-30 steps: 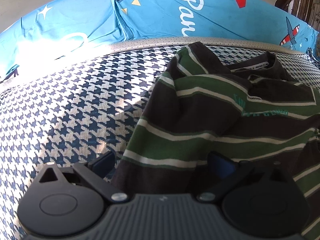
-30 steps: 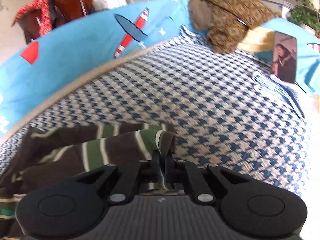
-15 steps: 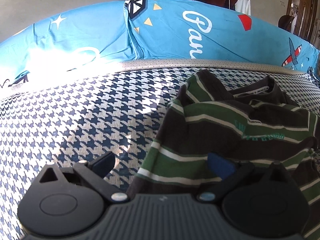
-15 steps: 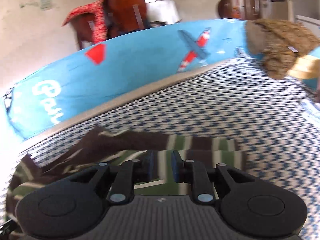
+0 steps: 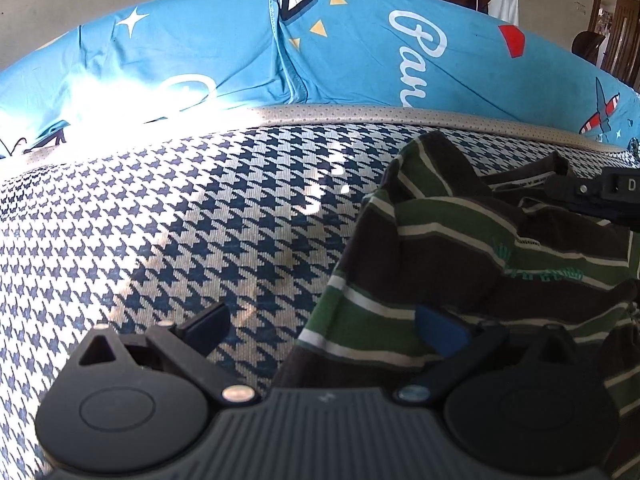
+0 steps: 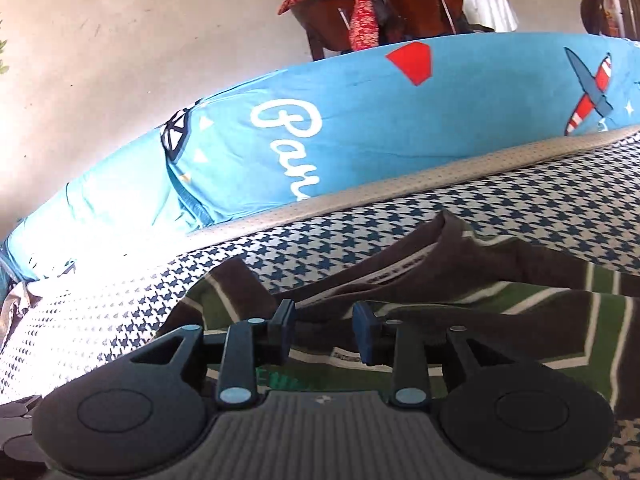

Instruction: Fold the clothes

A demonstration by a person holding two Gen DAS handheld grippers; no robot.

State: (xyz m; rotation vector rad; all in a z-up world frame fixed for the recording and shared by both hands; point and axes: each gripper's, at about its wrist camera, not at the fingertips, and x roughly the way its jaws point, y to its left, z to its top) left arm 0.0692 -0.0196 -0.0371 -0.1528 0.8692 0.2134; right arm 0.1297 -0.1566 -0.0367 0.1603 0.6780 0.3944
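A brown polo shirt (image 5: pixel 460 248) with green and white stripes lies rumpled on the houndstooth bed cover (image 5: pixel 180 220), collar towards the far edge. My left gripper (image 5: pixel 324 330) stands wide open at the shirt's left hem; one finger is over the bare cover and the other over the fabric. In the right wrist view, my right gripper (image 6: pixel 324 330) hangs open just above the shirt (image 6: pixel 500 320) near the collar, with nothing between its pads. Part of that gripper's black body (image 5: pixel 596 196) shows at the right edge of the left wrist view.
A beige mattress border (image 5: pixel 360 118) runs along the far side, backed by a blue printed cushion (image 5: pixel 360 52) with white lettering and aeroplanes. Behind it stands a wooden chair (image 6: pixel 416 4) draped in red cloth. Bare houndstooth cover (image 6: pixel 120 320) lies left of the shirt.
My right gripper was shut on a sleeve fold, carried it left over the shirt's body, and has opened and let go. My left gripper drew back a little, staying open.
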